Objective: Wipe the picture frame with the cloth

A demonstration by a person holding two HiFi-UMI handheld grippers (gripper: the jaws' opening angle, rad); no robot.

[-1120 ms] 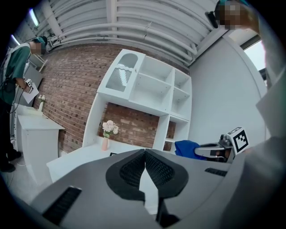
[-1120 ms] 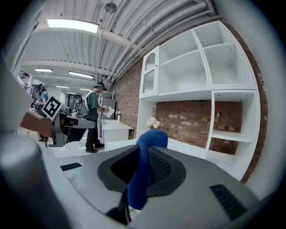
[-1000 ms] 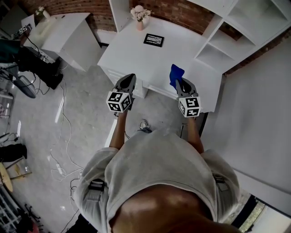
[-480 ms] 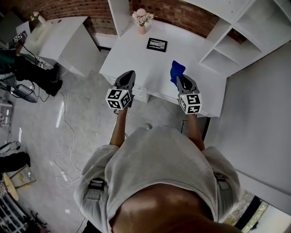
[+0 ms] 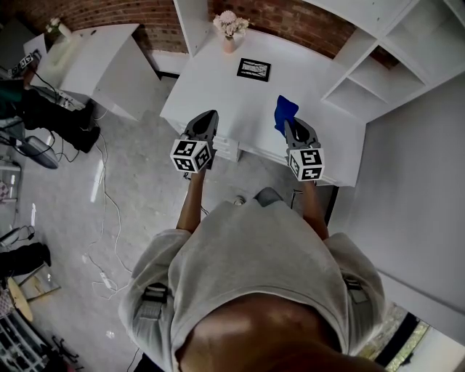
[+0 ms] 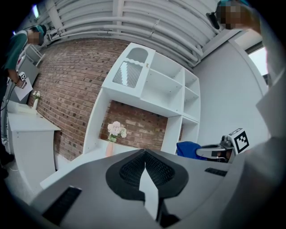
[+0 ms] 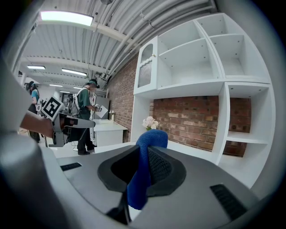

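A white surface (image 5: 218, 80) stands against a brick wall (image 5: 290, 22) in the upper centre of the head view, with a white shelf unit (image 5: 378, 43) at the upper right.

The right hand-held gripper (image 5: 291, 126) is clamped on a blue cloth (image 5: 284, 112). In the right gripper view the fabric runs down between the two jaws and bulges above their tips. The cloth is held over the near edge of the surface, right of centre in the head view.

The left hand-held gripper (image 5: 208, 118) has its jaws closed tip to tip, with nothing between them. It is held level with the right one, at the near edge of the surface, left of centre in the frame.

The picture frame (image 5: 253, 70), dark-edged, lies flat on the surface in the upper centre of the head view. It is beyond both hand-held grippers and well apart from the cloth; neither gripper touches it.

A vase of flowers (image 5: 230, 29) stands at the rear of the surface, near the brick wall, above and left of the picture frame.

Cables (image 5: 102, 203) trail across the grey floor (image 5: 138, 167) at the left of the frame.
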